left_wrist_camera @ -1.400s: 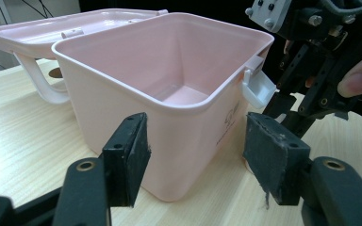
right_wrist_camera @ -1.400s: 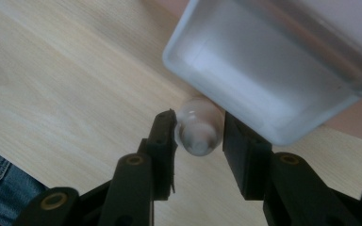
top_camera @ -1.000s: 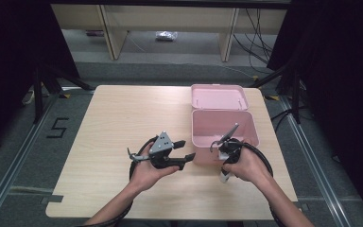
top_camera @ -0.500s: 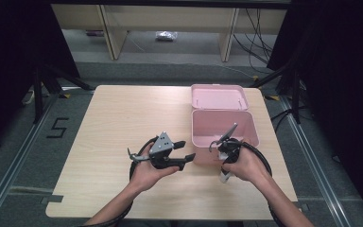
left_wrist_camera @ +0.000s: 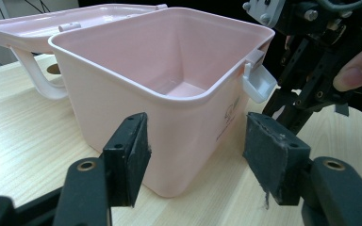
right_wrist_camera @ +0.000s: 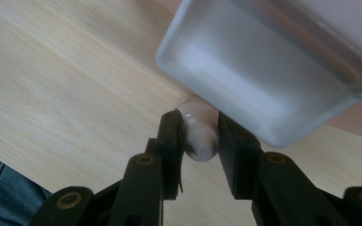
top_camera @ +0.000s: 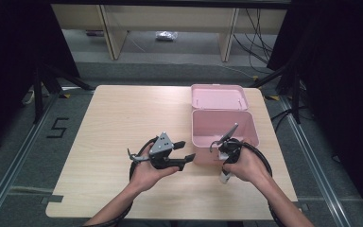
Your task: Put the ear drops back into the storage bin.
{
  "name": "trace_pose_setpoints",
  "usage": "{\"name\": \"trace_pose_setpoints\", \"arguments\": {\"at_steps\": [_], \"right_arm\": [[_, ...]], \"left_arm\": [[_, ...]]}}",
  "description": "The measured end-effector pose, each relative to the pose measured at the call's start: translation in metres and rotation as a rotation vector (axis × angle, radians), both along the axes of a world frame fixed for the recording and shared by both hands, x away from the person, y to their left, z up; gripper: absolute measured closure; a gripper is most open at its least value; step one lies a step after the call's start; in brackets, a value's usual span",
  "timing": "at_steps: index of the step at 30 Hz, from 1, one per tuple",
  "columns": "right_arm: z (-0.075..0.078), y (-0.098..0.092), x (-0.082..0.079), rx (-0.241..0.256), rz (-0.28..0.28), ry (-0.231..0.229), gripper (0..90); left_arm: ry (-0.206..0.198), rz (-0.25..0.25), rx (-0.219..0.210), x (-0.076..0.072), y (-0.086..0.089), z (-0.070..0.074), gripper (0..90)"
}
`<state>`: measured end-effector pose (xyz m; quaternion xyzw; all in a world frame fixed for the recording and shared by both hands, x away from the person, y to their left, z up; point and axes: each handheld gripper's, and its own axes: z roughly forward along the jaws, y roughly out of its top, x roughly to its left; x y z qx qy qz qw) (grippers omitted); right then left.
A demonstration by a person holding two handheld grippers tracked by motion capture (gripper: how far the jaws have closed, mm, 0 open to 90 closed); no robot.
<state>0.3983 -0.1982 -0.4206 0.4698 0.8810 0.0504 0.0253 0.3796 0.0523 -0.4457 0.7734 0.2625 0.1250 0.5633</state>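
Note:
A pink plastic box (top_camera: 198,127) stands open on the right half of the wooden table (top_camera: 123,118), its lid (top_camera: 217,97) folded back. In the left gripper view the box (left_wrist_camera: 122,89) is empty inside, with a white latch (left_wrist_camera: 258,82) on its front. My left gripper (top_camera: 186,151) is open just left of the box's near corner, and nothing is between its jaws (left_wrist_camera: 195,155). My right gripper (right_wrist_camera: 199,132) is shut on the round neck of a translucent white bottle (right_wrist_camera: 273,70). That bottle (top_camera: 224,178) pokes out under the right hand, in front of the box.
The table's left half and near edge are bare wood. The other gripper (left_wrist_camera: 311,70) and a fingertip sit close to the box's right side. Dark floor, shelving legs and cables surround the table; a "5" mark (top_camera: 56,127) is taped on the floor at left.

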Motion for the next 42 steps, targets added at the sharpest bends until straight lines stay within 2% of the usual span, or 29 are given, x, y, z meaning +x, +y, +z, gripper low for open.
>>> {"name": "trace_pose_setpoints", "arguments": {"at_steps": [2, 3, 4, 5, 9, 10, 11, 14, 17, 18, 21, 22, 23, 25, 26, 28, 30, 32, 33, 34, 37, 38, 39, 40, 41, 42], "right_arm": [[0.001, -0.001, 0.000, 0.001, 0.020, -0.003, 71.9], [0.002, 0.000, -0.001, 0.002, 0.003, 0.002, 71.9], [0.003, -0.001, -0.001, 0.009, 0.010, 0.002, 72.0], [0.004, 0.001, -0.002, 0.017, -0.023, 0.003, 71.9], [0.009, -0.003, -0.005, 0.025, -0.006, 0.006, 71.9], [0.011, -0.002, -0.006, 0.034, -0.025, 0.017, 71.9], [0.011, -0.005, -0.005, 0.030, -0.001, 0.002, 71.9], [0.016, -0.006, -0.008, 0.041, -0.039, 0.011, 72.0], [0.017, -0.011, -0.009, 0.036, -0.011, -0.003, 72.0], [0.020, -0.010, -0.010, 0.042, -0.046, 0.016, 72.0], [0.023, -0.013, -0.011, 0.043, -0.044, 0.017, 72.0], [0.023, -0.016, -0.011, 0.037, -0.017, -0.003, 72.0], [0.024, -0.015, -0.011, 0.045, -0.046, 0.011, 72.0], [0.025, -0.018, -0.012, 0.039, -0.046, 0.004, 72.0], [0.027, -0.018, -0.012, 0.051, -0.056, 0.012, 72.0], [0.028, -0.022, -0.012, 0.039, -0.040, 0.013, 72.0], [0.031, -0.022, -0.014, 0.040, -0.070, 0.024, 72.0], [0.031, -0.024, -0.014, 0.042, -0.070, 0.003, 72.0], [0.031, -0.027, -0.014, 0.040, -0.049, -0.007, 72.0], [0.034, -0.026, -0.014, 0.047, -0.067, 0.011, 72.0], [0.036, -0.027, -0.015, 0.043, -0.075, 0.008, 72.0], [0.036, -0.029, -0.015, 0.038, -0.049, -0.003, 72.0], [0.037, -0.028, -0.015, 0.040, -0.060, 0.000, 72.0], [0.038, -0.031, -0.012, 0.030, -0.017, -0.006, 72.0], [0.040, -0.029, -0.014, 0.033, -0.065, 0.013, 72.0], [0.041, -0.029, -0.015, 0.033, -0.074, 0.012, 72.0]], "left_arm": [[-0.002, -0.001, -0.001, 0.000, 0.000, 0.000, 40.1], [-0.002, -0.001, -0.001, 0.000, 0.000, 0.000, 40.1], [0.000, -0.004, -0.013, 0.000, 0.000, 0.000, 40.1], [-0.001, -0.003, -0.012, 0.000, 0.000, 0.000, 40.2], [-0.006, -0.008, -0.013, 0.000, -0.001, -0.001, 40.2], [-0.004, -0.007, -0.016, 0.000, -0.001, -0.001, 40.2], [-0.002, -0.001, -0.004, -0.001, -0.001, 0.000, 40.2], [-0.005, -0.006, 0.002, -0.001, -0.001, -0.001, 40.6], [-0.005, -0.007, 0.000, -0.002, -0.002, -0.001, 40.9], [-0.002, -0.005, -0.003, -0.002, -0.002, -0.001, 41.0], [-0.005, -0.013, 0.000, -0.002, -0.003, -0.001, 41.1], [-0.005, -0.014, 0.001, -0.003, -0.003, 0.000, 41.1], [-0.006, -0.014, 0.001, -0.003, -0.003, 0.000, 41.1], [-0.009, -0.016, 0.002, -0.003, -0.003, 0.000, 41.4], [-0.009, -0.017, 0.002, -0.003, -0.004, 0.000, 41.7], [-0.010, -0.018, 0.004, -0.003, -0.004, 0.000, 42.2], [-0.007, -0.021, 0.005, -0.003, -0.005, -0.001, 42.5], [-0.008, -0.021, 0.004, -0.004, -0.005, -0.001, 43.2], [-0.009, -0.022, 0.003, -0.004, -0.005, -0.001, 43.6], [-0.010, -0.023, 0.003, -0.004, -0.005, -0.001, 44.2], [-0.012, -0.026, 0.002, -0.004, -0.005, 0.000, 45.1], [-0.013, -0.026, 0.003, -0.004, -0.005, 0.000, 45.1], [-0.016, -0.033, -0.006, -0.003, -0.005, 0.000, 45.1], [-0.016, -0.029, 0.001, -0.004, -0.005, 0.000, 45.1], [-0.016, -0.028, 0.007, -0.004, -0.005, 0.001, 45.1], [-0.016, -0.028, 0.005, -0.004, -0.005, 0.001, 45.1]]}}
